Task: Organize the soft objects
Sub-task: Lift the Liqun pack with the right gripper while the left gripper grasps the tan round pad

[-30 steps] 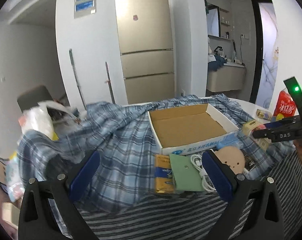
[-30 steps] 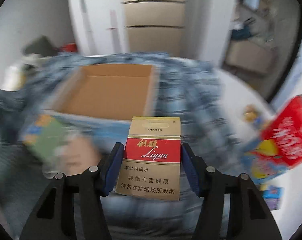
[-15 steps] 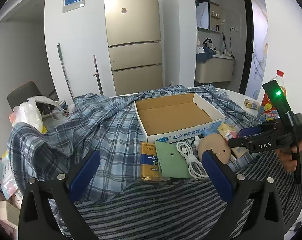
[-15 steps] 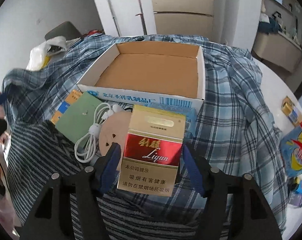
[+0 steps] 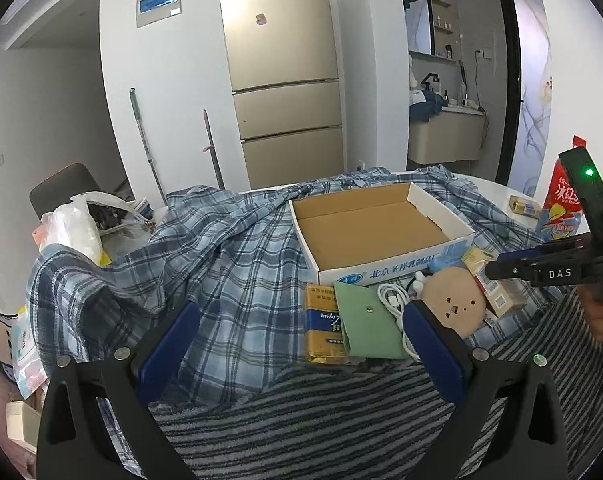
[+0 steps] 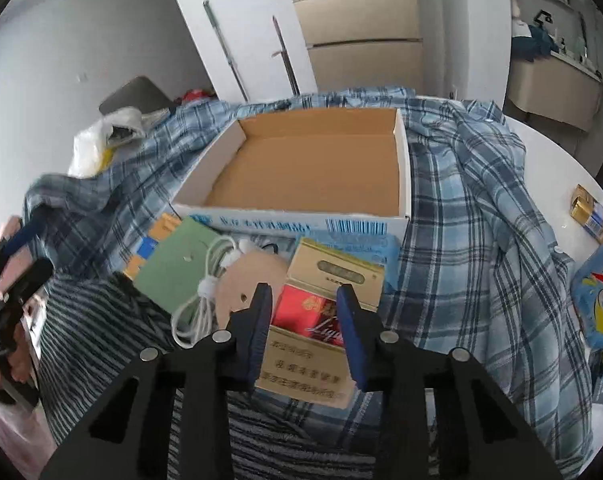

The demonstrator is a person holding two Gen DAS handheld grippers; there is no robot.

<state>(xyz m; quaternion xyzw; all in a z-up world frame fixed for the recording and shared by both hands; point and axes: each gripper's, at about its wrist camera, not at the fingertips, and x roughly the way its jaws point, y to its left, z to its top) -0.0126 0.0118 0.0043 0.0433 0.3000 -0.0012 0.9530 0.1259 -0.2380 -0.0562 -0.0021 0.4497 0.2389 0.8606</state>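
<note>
- On the table, beside the empty cardboard box point(image 6: 293, 222), the right gripper point(image 6: 303, 308) hovers with jaws drawn together, gripping nothing, over a cigarette pack point(image 6: 333, 276) lying on the plaid shirt point(image 6: 461, 220), likely parked for sorting.
- Left gripper point(image 5: 301, 312) waits spread apart, empty, near the green pouch point(image 5: 361, 324).
- Fingers mask the pack's lower edges; cloth hides most of the table.

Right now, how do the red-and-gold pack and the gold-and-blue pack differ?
The red-and-gold pack carries a red band; the gold-and-blue pack a blue one. The red-and-gold pack lies at the right end of the row, beside the tan plush; the gold-and-blue pack at the left end, partly under the green pouch. Both lie flat before the cardboard box.
</note>
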